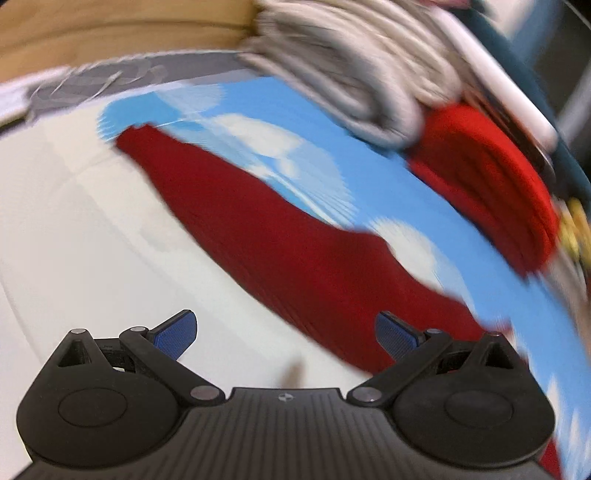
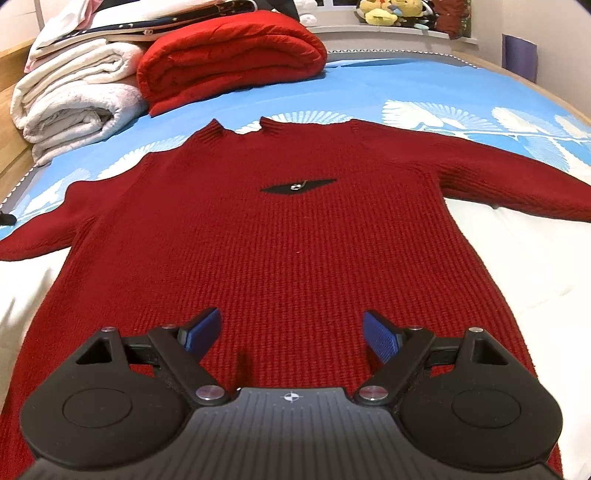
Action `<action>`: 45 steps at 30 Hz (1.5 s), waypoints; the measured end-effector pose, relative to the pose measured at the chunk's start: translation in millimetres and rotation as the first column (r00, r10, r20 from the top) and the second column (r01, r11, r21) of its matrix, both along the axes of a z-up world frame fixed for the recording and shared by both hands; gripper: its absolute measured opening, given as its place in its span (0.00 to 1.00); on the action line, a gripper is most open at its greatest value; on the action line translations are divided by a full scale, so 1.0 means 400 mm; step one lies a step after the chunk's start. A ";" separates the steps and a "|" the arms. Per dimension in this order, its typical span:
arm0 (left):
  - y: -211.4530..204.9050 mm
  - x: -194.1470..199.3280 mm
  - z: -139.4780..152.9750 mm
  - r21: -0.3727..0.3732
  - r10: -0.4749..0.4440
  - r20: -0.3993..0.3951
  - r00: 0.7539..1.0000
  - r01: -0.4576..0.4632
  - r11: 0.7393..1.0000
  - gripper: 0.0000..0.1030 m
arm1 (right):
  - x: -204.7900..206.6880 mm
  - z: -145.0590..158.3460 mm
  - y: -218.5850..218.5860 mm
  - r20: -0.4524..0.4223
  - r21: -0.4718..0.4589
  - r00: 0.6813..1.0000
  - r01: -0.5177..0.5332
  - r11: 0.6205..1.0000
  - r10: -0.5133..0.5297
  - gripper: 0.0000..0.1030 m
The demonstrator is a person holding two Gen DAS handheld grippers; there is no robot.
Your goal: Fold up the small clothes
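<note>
A dark red knit sweater (image 2: 280,236) lies flat and face up on the bed, both sleeves spread out, a small black patch on its chest. My right gripper (image 2: 291,334) hovers over its lower body, open, with nothing between the blue pads. The left wrist view is blurred by motion. There one red sleeve (image 1: 280,236) runs diagonally across the white and blue bedding. My left gripper (image 1: 286,334) is open and empty, its right finger (image 1: 397,334) close to the sleeve's lower end.
Folded white blankets (image 2: 70,107) and a folded red quilt (image 2: 229,55) are stacked at the head of the bed. Plush toys (image 2: 391,13) sit on a ledge behind. The blue sheet (image 2: 424,88) and a white cover (image 2: 524,266) surround the sweater.
</note>
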State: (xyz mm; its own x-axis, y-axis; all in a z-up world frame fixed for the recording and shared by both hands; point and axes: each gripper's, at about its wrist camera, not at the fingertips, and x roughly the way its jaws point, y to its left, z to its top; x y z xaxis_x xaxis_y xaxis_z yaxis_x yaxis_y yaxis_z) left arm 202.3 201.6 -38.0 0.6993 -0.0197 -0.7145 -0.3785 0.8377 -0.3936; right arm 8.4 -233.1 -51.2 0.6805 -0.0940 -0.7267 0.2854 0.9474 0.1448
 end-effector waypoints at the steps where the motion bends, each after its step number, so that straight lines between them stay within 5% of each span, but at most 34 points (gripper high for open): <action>1: 0.038 0.027 -0.020 -0.040 0.052 -0.010 0.999 -0.053 0.998 1.00 | 0.002 -0.003 -0.004 -0.004 -0.002 1.000 0.005 1.000 -0.005 0.83; 9: 0.243 0.137 -0.118 -0.287 0.283 0.009 0.959 -0.268 0.919 0.99 | 0.038 -0.025 -0.016 -0.040 -0.013 0.999 0.013 1.000 -0.013 0.83; 16: 0.293 0.193 -0.141 -0.377 0.326 0.102 0.940 -0.267 0.887 0.97 | 0.054 -0.044 -0.009 -0.074 0.004 0.997 -0.001 1.000 0.001 0.83; 18: 0.294 0.201 -0.141 -0.390 0.343 0.090 0.935 -0.284 0.876 0.65 | 0.057 -0.049 -0.006 -0.085 0.018 0.996 -0.007 1.000 0.009 0.83; 19: 0.295 0.209 -0.140 -0.375 0.353 0.068 0.933 -0.304 0.876 0.19 | 0.059 -0.049 -0.005 -0.087 0.021 0.996 -0.009 1.000 0.011 0.83; 20: 0.299 0.220 -0.143 -0.362 0.355 0.043 0.934 -0.317 0.877 0.11 | 0.060 -0.049 -0.004 -0.088 0.023 0.996 -0.009 1.000 0.011 0.83; 23: 0.285 0.219 -0.114 -0.314 0.367 0.019 0.930 -0.343 0.885 0.10 | 0.060 -0.039 -0.004 -0.075 0.024 0.997 -0.009 1.000 0.011 0.83; 25: 0.236 0.220 -0.043 -0.222 0.330 0.069 0.942 -0.308 0.925 0.10 | 0.056 -0.029 -0.006 -0.064 0.026 0.998 -0.010 1.000 0.011 0.83; 29: 0.027 0.192 0.126 -0.160 0.090 0.271 0.959 -0.047 0.986 0.10 | 0.042 -0.010 -0.012 -0.035 0.036 0.999 -0.010 0.999 0.011 0.83; 31: -0.160 0.168 0.187 -0.091 -0.108 0.339 0.935 0.147 0.985 0.10 | 0.035 -0.004 -0.014 -0.025 0.025 1.000 -0.011 1.000 0.012 0.83; 33: -0.344 0.141 0.203 -0.015 -0.299 0.345 0.890 0.324 0.946 0.10 | 0.031 -0.002 -0.018 -0.019 0.008 1.000 -0.010 1.000 0.011 0.83; 34: -0.443 0.125 0.195 0.021 -0.420 0.330 0.845 0.438 0.899 0.11 | 0.030 -0.001 -0.022 -0.017 -0.003 1.000 -0.006 1.000 0.006 0.83; 36: -0.621 0.093 0.136 0.060 -0.656 0.231 0.718 0.663 0.747 0.26 | 0.028 0.003 -0.035 -0.013 -0.010 1.000 0.002 1.000 -0.002 0.83; 38: -0.716 0.053 0.063 0.061 -0.754 0.119 0.646 0.753 0.655 0.71 | 0.025 0.010 -0.061 -0.006 0.005 1.000 0.027 1.000 -0.027 0.83; 39: -0.736 0.028 0.034 0.080 -0.777 0.091 0.623 0.773 0.629 0.79 | 0.022 0.016 -0.074 0.000 0.016 0.999 0.039 0.999 -0.039 0.83; 41: -0.729 -0.011 0.006 0.136 -0.783 0.071 0.617 0.772 0.621 0.85 | 0.013 0.025 -0.096 0.012 0.028 0.998 0.058 0.998 -0.059 0.83; 43: -0.681 -0.019 -0.002 0.137 -0.769 0.038 0.638 0.759 0.636 0.86 | 0.004 0.034 -0.112 0.022 0.031 0.997 0.070 0.997 -0.071 0.83; 45: -0.617 -0.016 0.004 0.137 -0.714 -0.004 0.700 0.708 0.693 0.86 | -0.005 0.041 -0.126 0.031 0.045 0.996 0.080 0.996 -0.081 0.83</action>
